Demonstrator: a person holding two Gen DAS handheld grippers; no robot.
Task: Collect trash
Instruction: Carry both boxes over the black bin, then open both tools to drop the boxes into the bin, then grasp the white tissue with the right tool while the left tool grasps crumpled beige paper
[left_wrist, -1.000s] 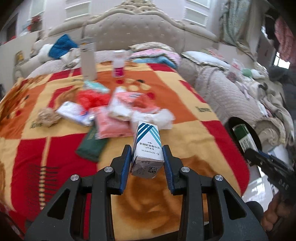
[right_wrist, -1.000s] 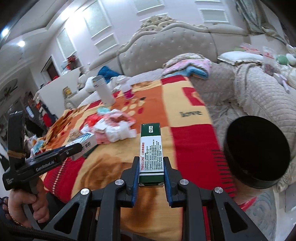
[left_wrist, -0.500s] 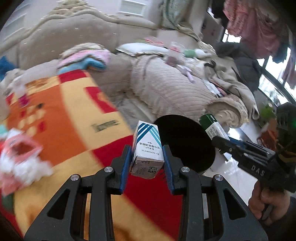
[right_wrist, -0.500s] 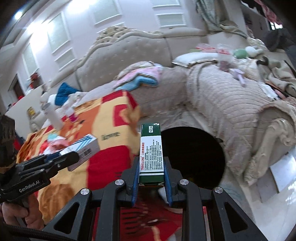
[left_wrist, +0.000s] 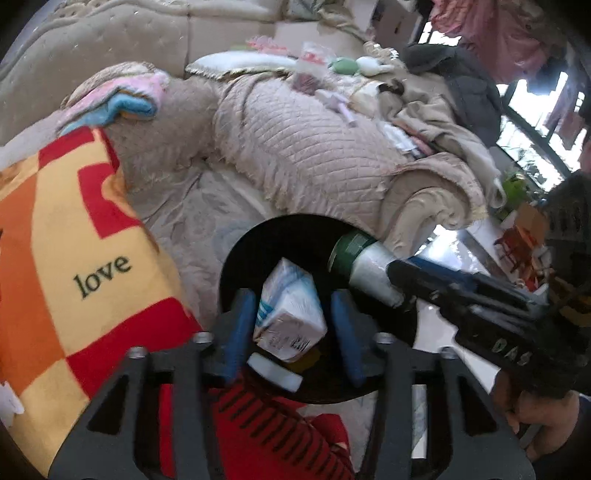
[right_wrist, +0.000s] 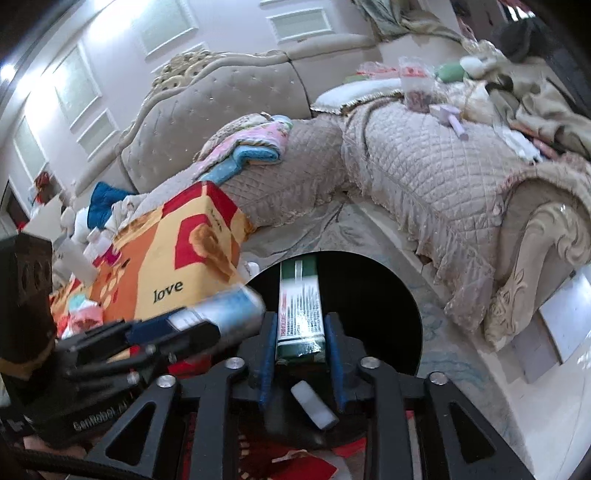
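Beside the blanket-covered table, the black bin holds some trash. Left gripper opening, white-blue box falling free; right gripper opening around green box. More trash remains at left-centre.

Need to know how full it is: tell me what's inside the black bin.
Inside the black bin lies one white block. The blue-and-white box and green box hang over its mouth, hiding much of the dark bottom.
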